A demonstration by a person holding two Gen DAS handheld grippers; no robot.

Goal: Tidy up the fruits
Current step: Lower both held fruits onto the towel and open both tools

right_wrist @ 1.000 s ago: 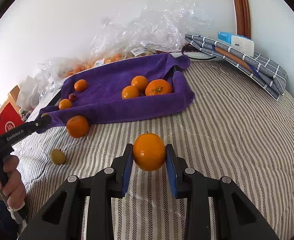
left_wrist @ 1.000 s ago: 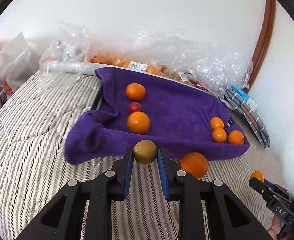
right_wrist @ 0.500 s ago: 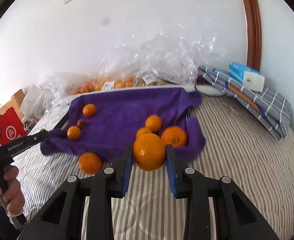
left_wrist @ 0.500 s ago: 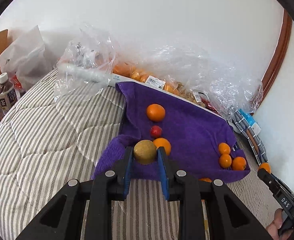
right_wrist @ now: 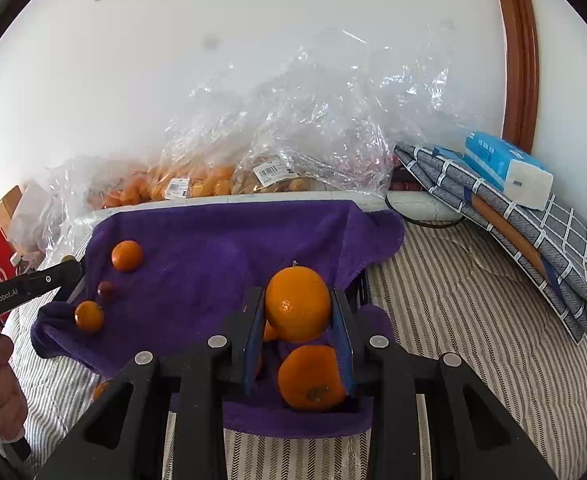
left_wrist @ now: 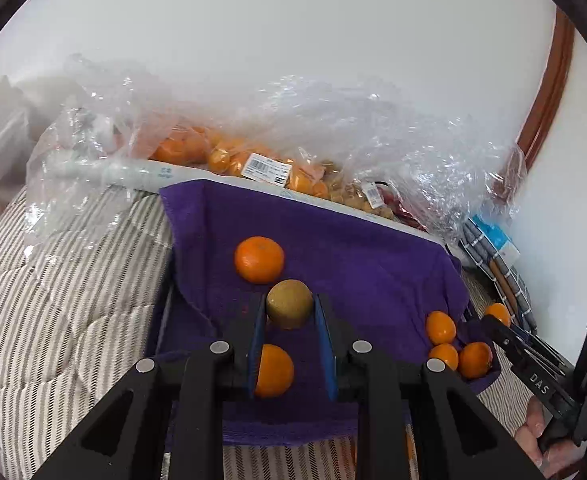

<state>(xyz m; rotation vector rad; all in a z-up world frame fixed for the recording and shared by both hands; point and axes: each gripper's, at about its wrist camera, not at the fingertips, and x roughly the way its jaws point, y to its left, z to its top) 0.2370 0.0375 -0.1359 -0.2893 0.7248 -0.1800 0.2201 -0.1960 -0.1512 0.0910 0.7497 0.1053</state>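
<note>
My left gripper (left_wrist: 289,310) is shut on a brown-green kiwi (left_wrist: 289,304), held over the left part of the purple towel-lined tray (left_wrist: 373,256). Under it lie an orange (left_wrist: 259,259) and another orange (left_wrist: 275,370). My right gripper (right_wrist: 297,312) is shut on an orange (right_wrist: 297,304) above the tray's right end (right_wrist: 213,248), over a larger orange (right_wrist: 313,376). Two small oranges (right_wrist: 126,255) and a small red fruit (right_wrist: 105,290) lie at the tray's left. Three small oranges (left_wrist: 441,327) sit at the right end in the left wrist view.
Clear plastic bags of fruit (right_wrist: 197,180) lie behind the tray by the wall. Folded checked cloth with a tissue pack (right_wrist: 509,168) is at the right. The tray rests on a striped bed cover (left_wrist: 73,280). An orange (right_wrist: 100,390) lies on the cover beside the tray.
Both grippers have moved forward and are now over the tray, each still holding its fruit. The tray fills more of both views.
</note>
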